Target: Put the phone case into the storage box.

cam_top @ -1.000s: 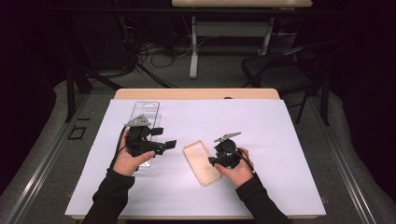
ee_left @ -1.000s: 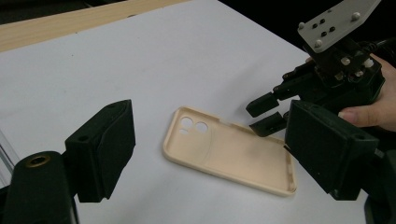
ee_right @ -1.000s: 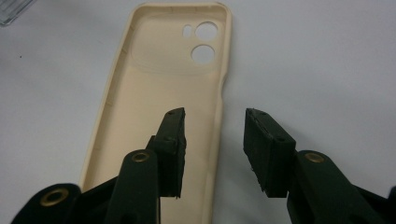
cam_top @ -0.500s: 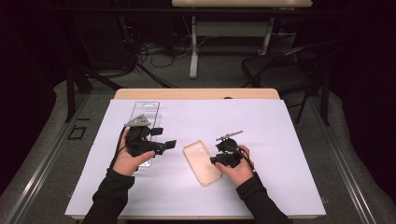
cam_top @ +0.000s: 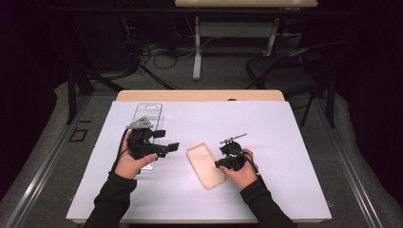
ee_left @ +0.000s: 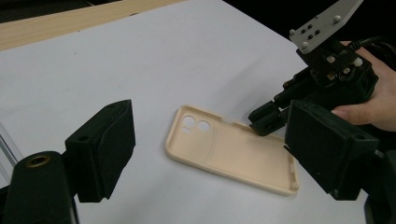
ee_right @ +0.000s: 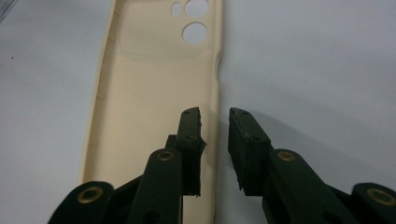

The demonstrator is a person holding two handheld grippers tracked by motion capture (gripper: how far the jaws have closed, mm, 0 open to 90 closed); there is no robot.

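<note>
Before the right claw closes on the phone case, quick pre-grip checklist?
1. Right claw straddles the phone case's side wall, one jaw inside, one outside: ok.
2. Jaws open with a gap: ok.
3. Jaws touching the wall: cannot tell.
4. Phone case lies flat, open side up, on the white table cover: ok.
5. Left claw open, off to the side of the case: ok.
6. Clear plastic packaging lies apart from the case: ok.
</note>
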